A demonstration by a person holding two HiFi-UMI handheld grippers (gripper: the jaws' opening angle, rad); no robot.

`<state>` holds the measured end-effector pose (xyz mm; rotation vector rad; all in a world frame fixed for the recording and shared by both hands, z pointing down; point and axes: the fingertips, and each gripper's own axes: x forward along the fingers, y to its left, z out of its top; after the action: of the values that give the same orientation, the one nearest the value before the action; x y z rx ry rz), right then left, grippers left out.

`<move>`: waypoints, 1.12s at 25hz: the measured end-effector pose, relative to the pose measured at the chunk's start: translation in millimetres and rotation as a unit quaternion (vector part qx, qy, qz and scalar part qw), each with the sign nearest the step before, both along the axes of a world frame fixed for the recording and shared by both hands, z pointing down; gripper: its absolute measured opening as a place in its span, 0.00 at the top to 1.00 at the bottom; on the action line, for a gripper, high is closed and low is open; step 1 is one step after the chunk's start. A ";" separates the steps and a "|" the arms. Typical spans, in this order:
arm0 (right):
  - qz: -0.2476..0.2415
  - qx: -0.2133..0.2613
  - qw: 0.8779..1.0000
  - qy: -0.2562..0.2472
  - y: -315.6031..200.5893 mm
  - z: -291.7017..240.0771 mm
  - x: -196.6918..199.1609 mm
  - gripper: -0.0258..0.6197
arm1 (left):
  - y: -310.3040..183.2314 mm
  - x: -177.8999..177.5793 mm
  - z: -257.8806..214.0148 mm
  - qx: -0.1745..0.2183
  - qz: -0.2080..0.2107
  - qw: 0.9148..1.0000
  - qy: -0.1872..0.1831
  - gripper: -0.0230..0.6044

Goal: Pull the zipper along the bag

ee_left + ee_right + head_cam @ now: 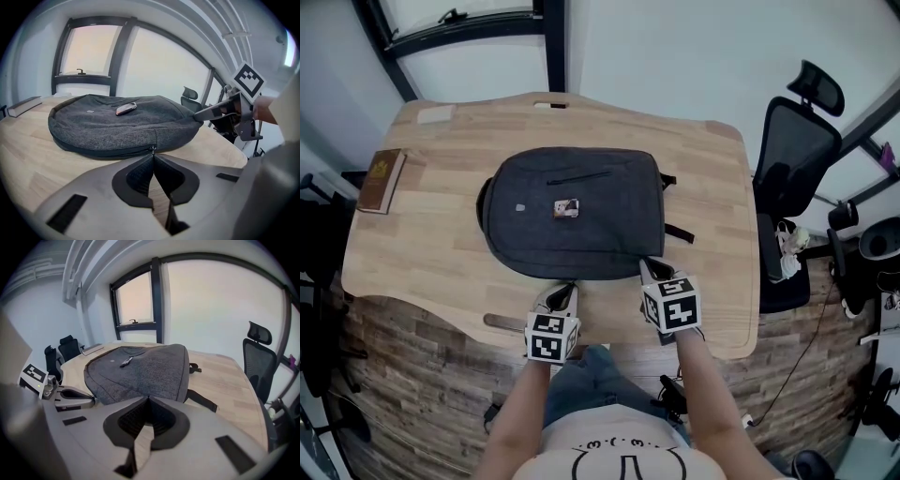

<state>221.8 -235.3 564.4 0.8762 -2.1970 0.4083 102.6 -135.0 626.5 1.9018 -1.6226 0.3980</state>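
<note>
Desk [431, 244]: light wood, rounded corners
Floor [403, 375]: dark wood-plank pattern
Window [136, 298]: dark frame, pale daylight
Wall [47, 315]: plain white
Chair [795, 141]: black, beside desk's right edge

Tiny unidentifiable item [566, 208] atop the bag [605, 234]

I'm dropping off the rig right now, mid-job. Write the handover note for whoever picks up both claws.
Left claw: shut, tips pinched on the zipper pull at the near edge of the bag.
Right claw: shut on the bag's near right corner, apparently steadying it.
The bag lies flat on the table. A small gadget sits on top of it, and a book lies by the table's left edge.
Done: both grips set.
Left: draw the pull along the zipper. I can't tell how far it has already run.
</note>
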 end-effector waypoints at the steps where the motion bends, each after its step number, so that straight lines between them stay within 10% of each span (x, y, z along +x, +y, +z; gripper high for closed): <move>1: 0.000 -0.002 1.000 0.001 -0.4 0.2 -0.3 0.88 | -0.7 -0.7 0.2 -0.003 -0.007 1.000 -0.002 0.93; 28: 0.008 -0.002 0.998 0.070 -3.0 6.9 0.7 0.88 | 35.8 -100.5 11.0 -0.077 -0.037 0.996 -0.038 0.93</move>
<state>222.4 -238.4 571.3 0.8930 -2.0621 0.3495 2.1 -99.2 637.5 1.7273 -1.6557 0.5536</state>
